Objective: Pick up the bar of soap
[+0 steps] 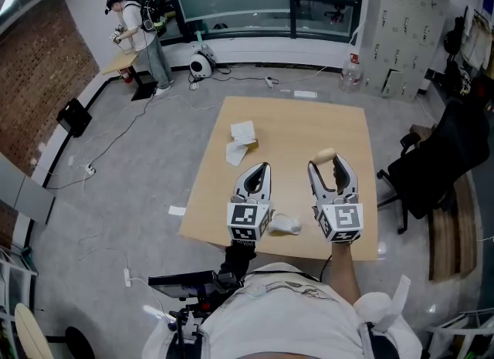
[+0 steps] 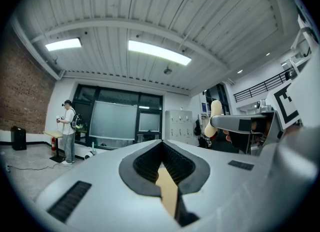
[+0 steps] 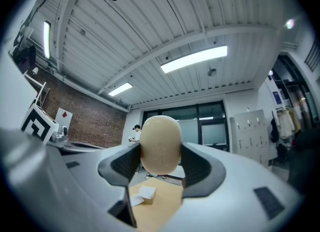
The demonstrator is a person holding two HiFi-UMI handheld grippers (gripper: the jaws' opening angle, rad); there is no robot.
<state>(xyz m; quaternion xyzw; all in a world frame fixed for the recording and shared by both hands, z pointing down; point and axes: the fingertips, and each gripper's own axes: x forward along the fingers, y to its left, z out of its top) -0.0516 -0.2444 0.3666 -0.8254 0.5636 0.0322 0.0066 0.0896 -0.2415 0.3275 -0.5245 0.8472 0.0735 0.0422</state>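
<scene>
The soap (image 3: 160, 143) is off the table (image 1: 309, 122), pinched at the tips of the right gripper (image 1: 330, 164), which is raised above the near right part of the tabletop. Its fingers (image 3: 201, 170) press on the bar's two flanks, about its middle and lower half, with the rounded top standing clear above them. The left gripper (image 1: 261, 169) hangs beside it, fingers brought together on nothing.

It's a pale, smooth oval. I'd expect it to be light and stiff, firm enough to take a squeeze, but slick. With curved sides like that, too hard a pinch could squirt it out up or down. The ribbed pads across its narrow width look like the right hold.

Its long axis stands up and down between the fingers, crosswise to the squeeze. From the left gripper's side the bar (image 2: 216, 118) rises past the finger with a slight lean. Some paper (image 1: 241, 133) lies well apart at the table's far left.
</scene>
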